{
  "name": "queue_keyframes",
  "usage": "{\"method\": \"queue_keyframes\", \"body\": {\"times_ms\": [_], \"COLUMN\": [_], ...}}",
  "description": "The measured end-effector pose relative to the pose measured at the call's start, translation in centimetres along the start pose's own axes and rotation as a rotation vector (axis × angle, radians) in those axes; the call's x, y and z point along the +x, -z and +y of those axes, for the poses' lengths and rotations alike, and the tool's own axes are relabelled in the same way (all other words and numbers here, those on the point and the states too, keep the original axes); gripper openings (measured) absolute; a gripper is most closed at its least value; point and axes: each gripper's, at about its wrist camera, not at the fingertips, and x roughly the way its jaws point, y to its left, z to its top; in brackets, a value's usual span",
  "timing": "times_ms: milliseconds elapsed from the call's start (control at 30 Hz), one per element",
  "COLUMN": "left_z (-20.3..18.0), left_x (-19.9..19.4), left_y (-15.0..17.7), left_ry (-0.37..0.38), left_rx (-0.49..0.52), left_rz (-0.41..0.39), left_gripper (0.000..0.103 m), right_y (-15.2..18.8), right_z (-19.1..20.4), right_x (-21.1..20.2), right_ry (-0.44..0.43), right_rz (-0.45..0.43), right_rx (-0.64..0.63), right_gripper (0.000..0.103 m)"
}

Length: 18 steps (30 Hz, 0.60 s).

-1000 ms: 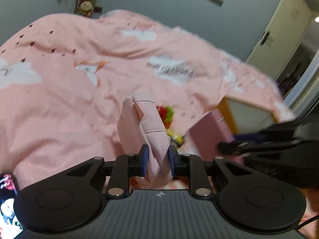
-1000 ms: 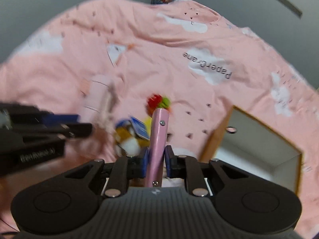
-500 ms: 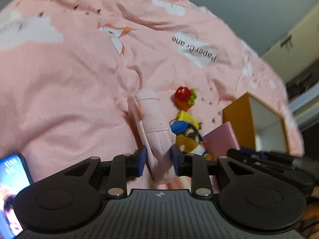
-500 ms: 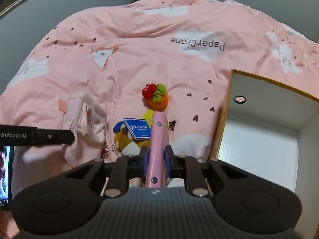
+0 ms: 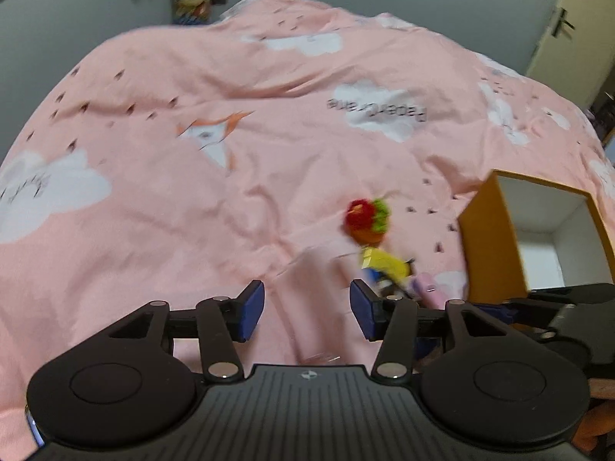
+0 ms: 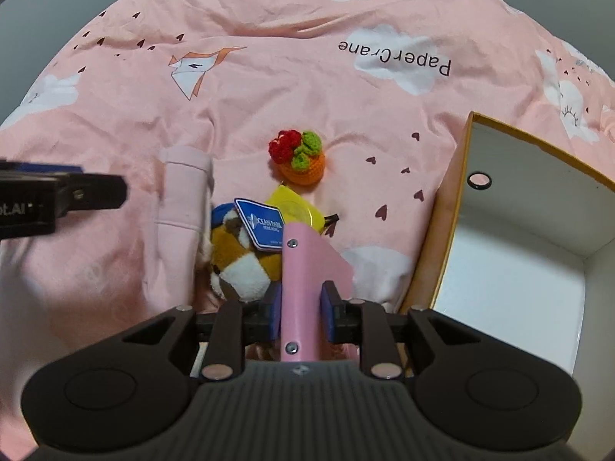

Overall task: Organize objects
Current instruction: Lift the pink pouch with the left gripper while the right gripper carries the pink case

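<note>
Right wrist: right gripper (image 6: 300,313) fingers clamp pink case (image 6: 303,269); plush toy (image 6: 240,261) alongside; left gripper (image 5: 306,309) fingers just spread, empty.

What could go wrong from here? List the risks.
1. The right claw grips the pink case near one end only; it may tip or slip on the way to the box.
2. The case hangs just over the plush and could snag its tag.
3. The box sits on soft bedding and might tip.
</note>
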Motion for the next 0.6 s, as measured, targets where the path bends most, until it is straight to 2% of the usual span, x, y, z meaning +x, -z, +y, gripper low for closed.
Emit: {"method": "queue_keyframes", "body": {"times_ms": [133, 200, 300, 433, 500, 600], "left_z": [-2.0, -2.8, -4.3, -5.7, -6.0, -5.8], "left_x": [0.7, 1.8, 2.9, 4.1, 4.3, 4.1], "left_y": [-0.3, -0.4, 0.2, 1.2, 1.6, 1.8], "left_ry": [0.04, -0.015, -0.111, -0.143, -0.174, -0.21], "left_rx": [0.013, 0.022, 0.112, 0.206, 0.252, 0.289], "left_rz": [0.009, 0.035, 0.044, 0.065, 0.049, 0.04], "left_gripper": [0.06, 0.06, 0.06, 0.061, 0.066, 0.066], "right_y": [0.0, 0.1, 0.2, 0.1, -0.1, -0.3], "right_z": [0.0, 0.0, 0.0, 0.0, 0.1, 0.5], "right_x": [0.0, 0.0, 0.2, 0.4, 0.6, 1.0], "right_ry": [0.007, 0.009, 0.022, 0.025, 0.037, 0.057], "right_rz": [-0.005, -0.006, -0.004, -0.004, -0.001, 0.015], "right_rx": [-0.028, -0.04, -0.07, -0.113, -0.155, -0.233], "right_gripper": [0.023, 0.023, 0.022, 0.022, 0.022, 0.024]}}
